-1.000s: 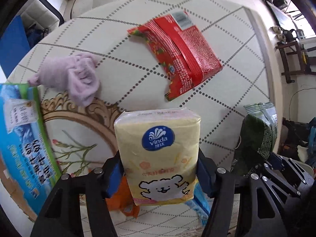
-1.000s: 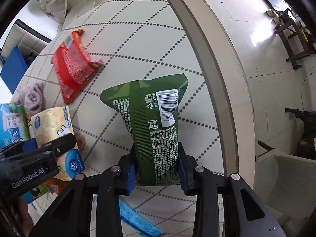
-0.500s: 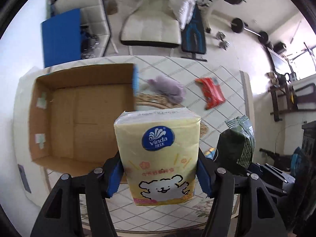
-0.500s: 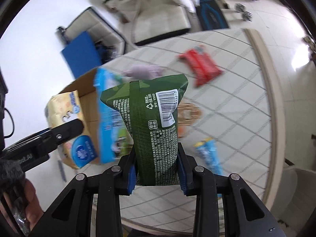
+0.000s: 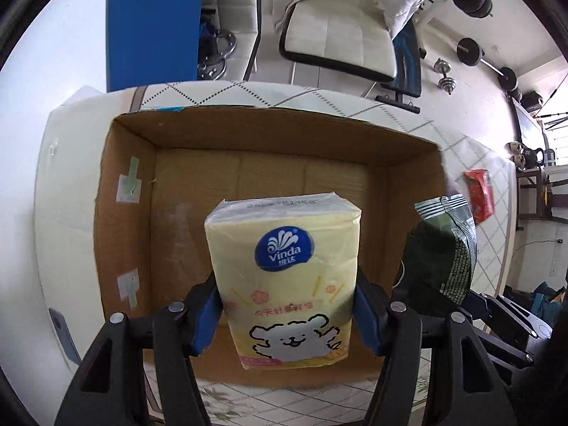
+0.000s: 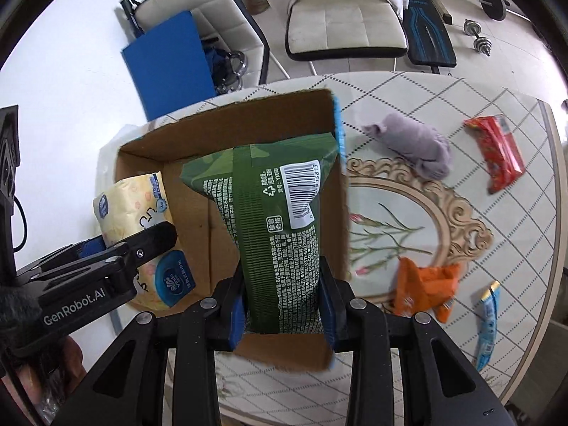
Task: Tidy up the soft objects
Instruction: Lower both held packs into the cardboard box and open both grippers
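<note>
1. Both claws are clamping cargo over the box: the left gripper [image 5: 285, 314] is squeezing a yellow tissue pack [image 5: 284, 277] between its blue pads, and the right gripper [image 6: 284, 305] is pinching a green bag [image 6: 269, 227] by its lower end, both items standing upright in the jaws
2. Sitting on the left part of the round table [image 6: 497, 241], the cardboard box [image 5: 255, 135] is showing bare brown floor in both views; nothing appears to be lying inside it, though the two held items are hiding part of the floor
3. Judging from this, the sorting is sitting at an early stage: two items are hanging above the opening, ready to be let go, and none looks deposited yet
4. Lying out on the table, well apart from the box, are a purple cloth [image 6: 415, 145], a red packet [image 6: 497, 149], an orange packet [image 6: 426, 287] and a thin blue sachet [image 6: 488, 326]; these are probably waiting for later trips
5. Each release is calling for the jaws to part while the item is inside the box walls; the green bag is hanging near the right wall, so it could catch the rim if dropped too far that way
</note>
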